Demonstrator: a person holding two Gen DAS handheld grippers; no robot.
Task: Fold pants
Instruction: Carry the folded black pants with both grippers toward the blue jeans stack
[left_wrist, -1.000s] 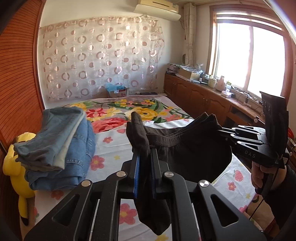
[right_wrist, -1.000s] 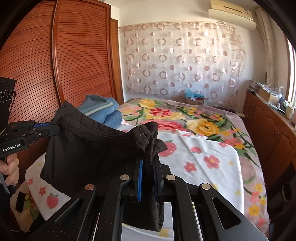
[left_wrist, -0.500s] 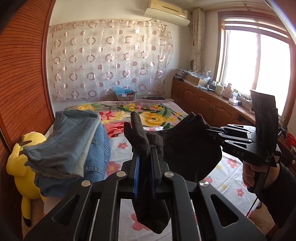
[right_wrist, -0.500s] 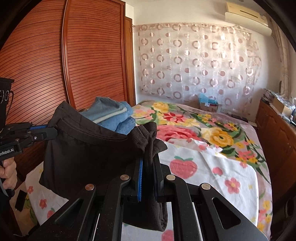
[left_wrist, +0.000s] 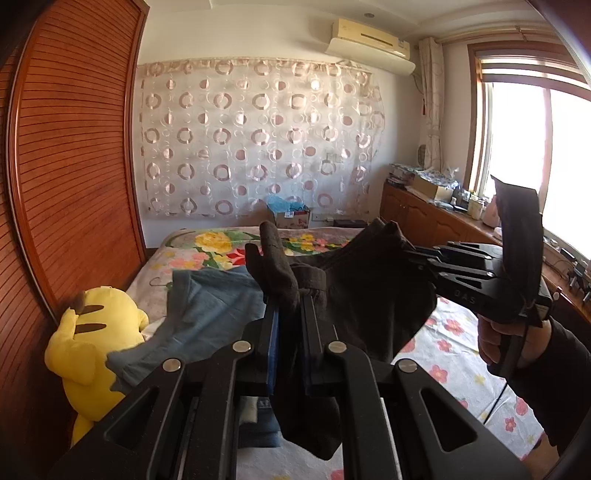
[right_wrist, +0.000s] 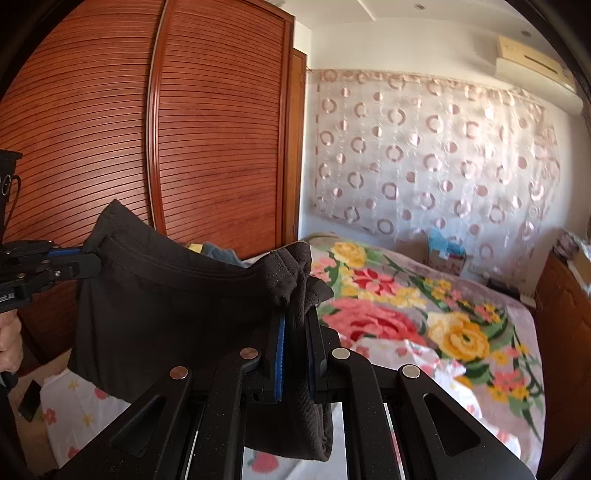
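The black pants (left_wrist: 373, 295) hang in the air above the bed, folded and stretched between both grippers. My left gripper (left_wrist: 290, 306) is shut on one end of the waistband. My right gripper (right_wrist: 293, 314) is shut on the other end; it also shows in the left wrist view (left_wrist: 410, 256). In the right wrist view the pants (right_wrist: 162, 302) sag as a dark sheet toward the left gripper (right_wrist: 92, 260) at the left edge.
A stack of folded blue jeans (left_wrist: 207, 317) lies on the bed's left side beside a yellow plush toy (left_wrist: 85, 343). The floral bedspread (right_wrist: 424, 325) covers the bed. A wooden wardrobe (right_wrist: 184, 147) stands left; a wooden cabinet (left_wrist: 424, 218) runs under the window.
Both grippers have risen with the pants and moved left toward the jeans stack, which now sits lower and closer under the left gripper. Both stay shut.
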